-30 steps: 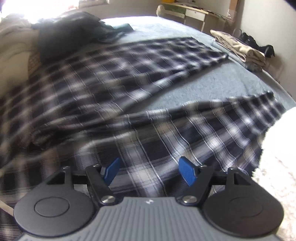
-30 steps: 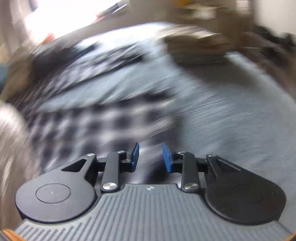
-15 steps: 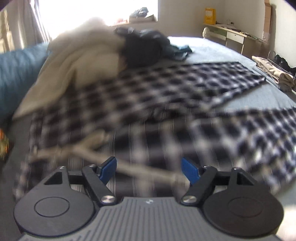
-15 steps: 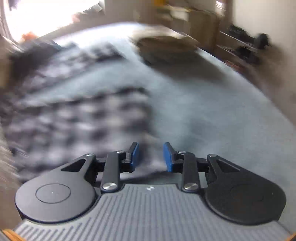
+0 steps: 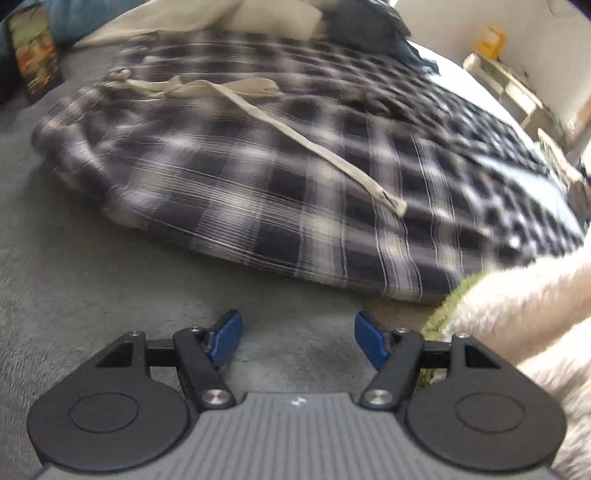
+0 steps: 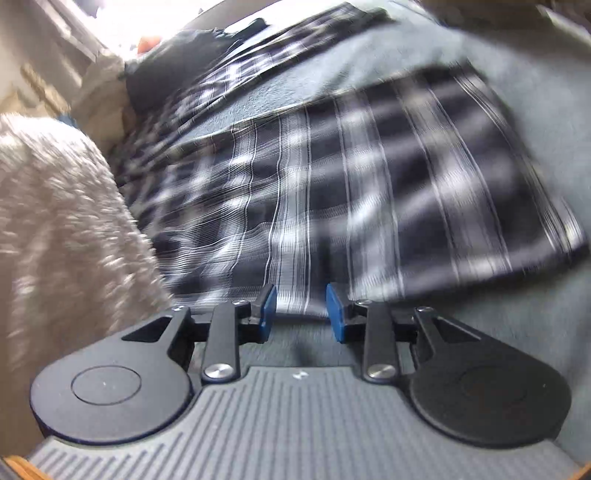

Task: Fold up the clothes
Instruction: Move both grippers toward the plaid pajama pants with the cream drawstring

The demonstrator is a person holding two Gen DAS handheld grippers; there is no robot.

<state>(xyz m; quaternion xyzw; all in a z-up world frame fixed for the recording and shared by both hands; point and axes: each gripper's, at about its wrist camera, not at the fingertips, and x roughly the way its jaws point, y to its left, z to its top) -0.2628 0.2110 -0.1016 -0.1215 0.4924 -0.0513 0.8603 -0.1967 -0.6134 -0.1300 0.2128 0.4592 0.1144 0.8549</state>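
On the grey bed (image 5: pixel 92 280) plaid trousers (image 5: pixel 295 177) lie just ahead of the left claw (image 5: pixel 297 338), closing on nothing; right claw (image 6: pixel 300 312) opening, empty.

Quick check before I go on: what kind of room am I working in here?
Most likely a bedroom: the plaid trousers lie spread on a grey bed cover, more clothes are heaped behind, and a desk stands by the wall.

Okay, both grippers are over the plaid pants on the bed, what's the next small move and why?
Probably ease the left gripper forward to the waistband edge of the plaid pants. Its jaws are closing with only bare bed cover between them, and the fabric edge lies just ahead. The right gripper, jaws opening, already sits at the leg's near edge.
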